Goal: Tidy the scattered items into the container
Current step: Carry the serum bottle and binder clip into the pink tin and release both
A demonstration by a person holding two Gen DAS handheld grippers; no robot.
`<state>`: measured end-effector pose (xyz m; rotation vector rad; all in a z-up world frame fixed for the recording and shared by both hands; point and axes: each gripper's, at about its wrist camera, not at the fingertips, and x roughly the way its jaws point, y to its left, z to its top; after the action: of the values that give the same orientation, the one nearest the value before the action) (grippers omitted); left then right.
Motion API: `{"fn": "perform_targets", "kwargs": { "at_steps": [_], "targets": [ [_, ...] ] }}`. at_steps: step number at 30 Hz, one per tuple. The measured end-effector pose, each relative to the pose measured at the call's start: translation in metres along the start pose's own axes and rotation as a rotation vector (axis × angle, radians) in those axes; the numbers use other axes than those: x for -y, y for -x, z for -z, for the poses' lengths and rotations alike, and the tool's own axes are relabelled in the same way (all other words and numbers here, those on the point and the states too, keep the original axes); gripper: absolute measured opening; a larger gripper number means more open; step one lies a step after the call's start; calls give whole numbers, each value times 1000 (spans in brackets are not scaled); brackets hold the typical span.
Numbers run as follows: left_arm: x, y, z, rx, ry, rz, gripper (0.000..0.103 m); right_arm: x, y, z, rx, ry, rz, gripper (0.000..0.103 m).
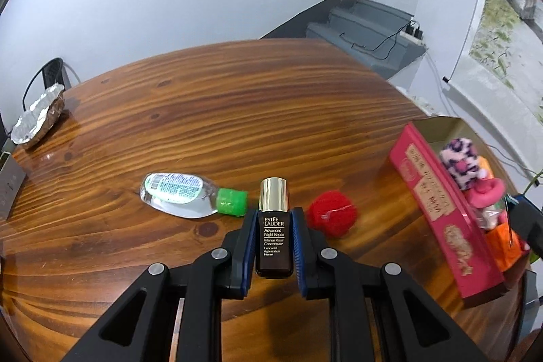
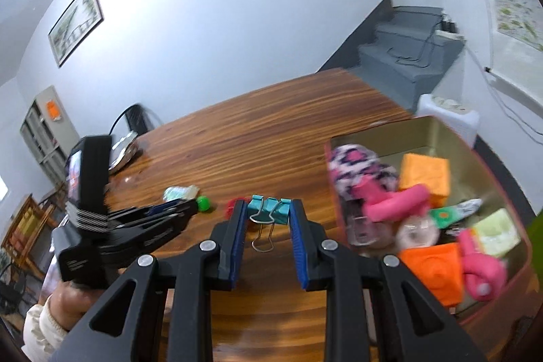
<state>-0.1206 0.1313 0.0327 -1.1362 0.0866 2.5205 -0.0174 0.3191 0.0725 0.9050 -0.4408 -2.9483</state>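
Note:
My left gripper [image 1: 274, 213] is shut on a small dark serum bottle [image 1: 274, 236] with a gold cap, held upright just above the wooden table [image 1: 237, 111]. On the table behind it lie a clear sanitizer bottle [image 1: 180, 196] with a green cap and a red scrubby ball [image 1: 332, 218]. The pink-walled container [image 1: 437, 209] stands at the right, holding several items. In the right wrist view my right gripper [image 2: 268, 207] is shut on a teal binder clip [image 2: 269, 209], left of the container [image 2: 434, 124]. The left gripper [image 2: 176, 213] shows at the left.
A foil tray [image 1: 37, 117] sits at the table's far left corner, with a dark chair [image 1: 51, 73] behind it. A grey box [image 1: 8, 189] lies at the left edge. Grey steps [image 1: 366, 26] rise beyond the table. A sleeved hand [image 2: 64, 307] holds the left gripper.

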Motion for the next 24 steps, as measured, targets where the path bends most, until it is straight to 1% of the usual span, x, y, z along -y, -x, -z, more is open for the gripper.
{"fn": "perform_targets", "kwargs": {
  "at_steps": [9, 13, 19, 24],
  "targets": [
    [35, 24, -2, 34, -23, 95, 21, 66, 35, -6, 49, -108, 117, 28],
    [57, 34, -3, 43, -42, 146, 21, 85, 46, -5, 53, -133, 167, 28],
    [98, 37, -5, 31, -86, 235, 21, 105, 50, -2, 51, -173, 193, 27],
    [134, 39, -7, 28, -125, 281, 21, 114, 51, -2, 60, -182, 201, 27]
  ]
}}
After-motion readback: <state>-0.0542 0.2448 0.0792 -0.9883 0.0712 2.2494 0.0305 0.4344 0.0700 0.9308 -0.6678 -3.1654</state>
